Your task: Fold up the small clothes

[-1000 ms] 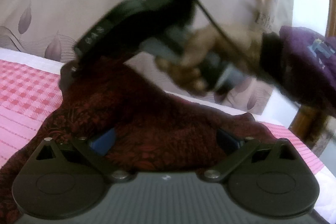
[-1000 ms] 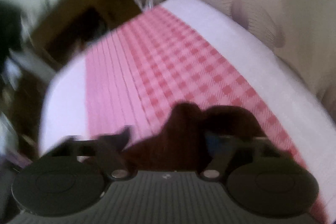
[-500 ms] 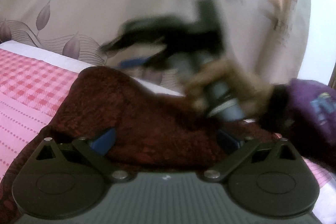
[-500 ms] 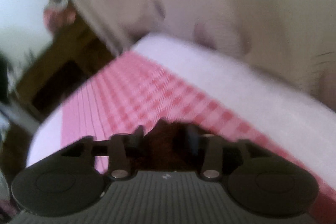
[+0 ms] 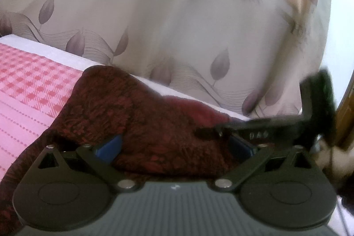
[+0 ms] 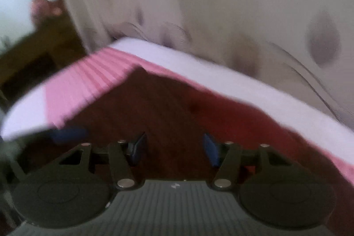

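Observation:
A dark red patterned garment (image 5: pixel 141 116) lies bunched on the pink checked cloth. My left gripper (image 5: pixel 174 147) is wide open, its blue pads on either side of a fold of the garment. My right gripper (image 5: pixel 254 127) reaches in low from the right of the left wrist view, just above the garment's right end. In the right wrist view the right gripper (image 6: pixel 174 147) is open with its blue pads apart over the garment (image 6: pixel 168 107). The view is blurred.
A pink checked cloth with a white border (image 5: pixel 28 90) covers the surface. A cream curtain with grey leaf print (image 5: pixel 177 25) hangs close behind. Brown wooden furniture (image 6: pixel 39 52) stands off the surface's far end.
My right gripper let go of the garment, opened, and swung down from above the garment to its right end. The raised part of the garment dropped. My left gripper stayed put.

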`<action>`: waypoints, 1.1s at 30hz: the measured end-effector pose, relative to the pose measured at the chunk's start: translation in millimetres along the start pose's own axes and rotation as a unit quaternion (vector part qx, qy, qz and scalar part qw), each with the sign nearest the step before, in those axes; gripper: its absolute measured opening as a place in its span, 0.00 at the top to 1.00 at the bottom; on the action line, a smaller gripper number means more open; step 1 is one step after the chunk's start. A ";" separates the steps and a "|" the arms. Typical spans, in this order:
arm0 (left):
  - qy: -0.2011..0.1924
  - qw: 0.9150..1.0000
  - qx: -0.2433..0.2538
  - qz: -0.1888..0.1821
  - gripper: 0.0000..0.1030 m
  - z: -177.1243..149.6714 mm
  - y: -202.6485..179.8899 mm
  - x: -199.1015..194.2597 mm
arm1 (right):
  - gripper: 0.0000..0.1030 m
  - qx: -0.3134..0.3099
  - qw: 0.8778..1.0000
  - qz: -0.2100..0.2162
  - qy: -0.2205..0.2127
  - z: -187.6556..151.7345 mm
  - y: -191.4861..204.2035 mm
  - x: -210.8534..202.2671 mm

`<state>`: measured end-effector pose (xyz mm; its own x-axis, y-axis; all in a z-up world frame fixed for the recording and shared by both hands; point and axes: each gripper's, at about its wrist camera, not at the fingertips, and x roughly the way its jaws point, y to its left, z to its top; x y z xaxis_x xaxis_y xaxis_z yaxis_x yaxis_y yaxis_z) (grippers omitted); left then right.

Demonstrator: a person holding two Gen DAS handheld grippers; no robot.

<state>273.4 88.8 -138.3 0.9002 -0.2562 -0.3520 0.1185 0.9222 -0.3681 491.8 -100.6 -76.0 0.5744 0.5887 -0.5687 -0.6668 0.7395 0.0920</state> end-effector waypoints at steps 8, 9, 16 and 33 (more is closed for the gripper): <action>-0.001 1.000 -0.001 -0.004 0.00 -0.6 0.6 -1.1 | 0.33 0.121 0.989 0.011 -0.082 -18.6 -45.3 -28.4; -0.002 1.000 -0.006 -0.006 0.00 -0.3 2.3 -0.9 | 0.33 0.150 0.982 0.018 -0.110 -23.5 -50.7 -48.2; 0.024 0.999 0.002 -0.030 0.00 4.2 -0.7 -0.4 | 0.32 0.190 0.979 -0.048 -0.063 -107.3 -60.1 -134.2; 0.128 0.986 -0.098 -0.030 0.00 -49.5 81.6 -245.7 | 0.11 0.294 0.950 0.039 -0.094 -311.2 68.9 -309.0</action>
<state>41.2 212.7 -124.4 0.7553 -0.3960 -0.5222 0.0617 0.8363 -0.5448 120.7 -333.1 -148.3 0.6457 0.6560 -0.3908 -0.3616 0.7135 0.6001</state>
